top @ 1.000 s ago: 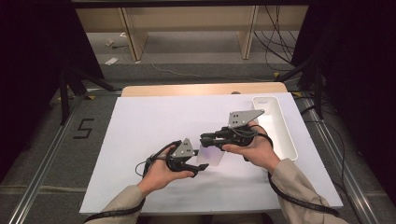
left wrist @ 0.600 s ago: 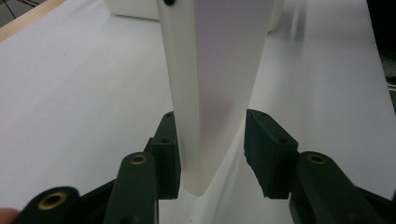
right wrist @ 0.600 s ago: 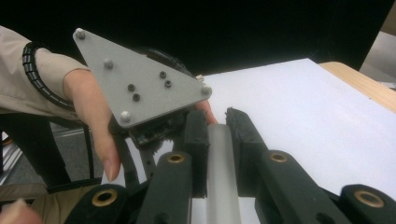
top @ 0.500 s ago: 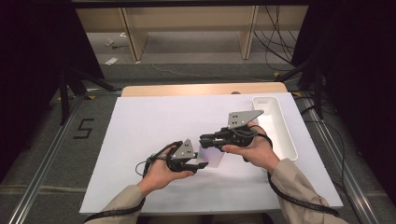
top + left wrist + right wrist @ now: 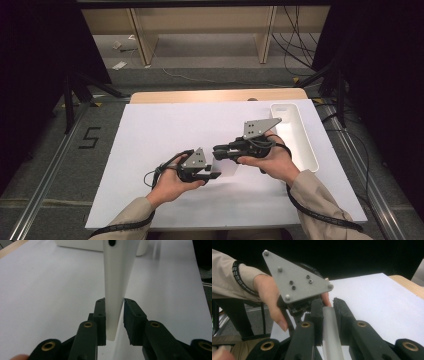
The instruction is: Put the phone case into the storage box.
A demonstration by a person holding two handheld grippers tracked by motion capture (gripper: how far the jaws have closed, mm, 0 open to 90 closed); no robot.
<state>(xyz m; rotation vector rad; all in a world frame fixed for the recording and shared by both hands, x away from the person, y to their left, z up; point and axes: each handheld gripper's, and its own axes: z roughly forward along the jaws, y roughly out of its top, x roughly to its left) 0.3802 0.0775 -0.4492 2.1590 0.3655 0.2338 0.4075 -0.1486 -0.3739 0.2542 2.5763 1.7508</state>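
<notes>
A thin white plastic piece (image 5: 226, 168) hangs just above the white tabletop (image 5: 150, 135), held between both grippers. In the left gripper view the piece (image 5: 116, 272) stands edge-on, with a dark slot near its far end. My left gripper (image 5: 114, 302) is shut on its near end, both pads against its faces. In the right gripper view my right gripper (image 5: 328, 302) is shut on the same piece (image 5: 330, 335), which looks translucent there. The left hand and its grey plate (image 5: 295, 280) are right behind. From above, the left gripper (image 5: 212, 175) and right gripper (image 5: 218, 152) meet near the table's middle.
A long white tray (image 5: 306, 145) lies along the table's right side, and its end (image 5: 75, 245) is ahead in the left gripper view. A wooden strip (image 5: 200, 95) runs along the far edge. Cables trail from both hands. Bare white surface extends left and near.
</notes>
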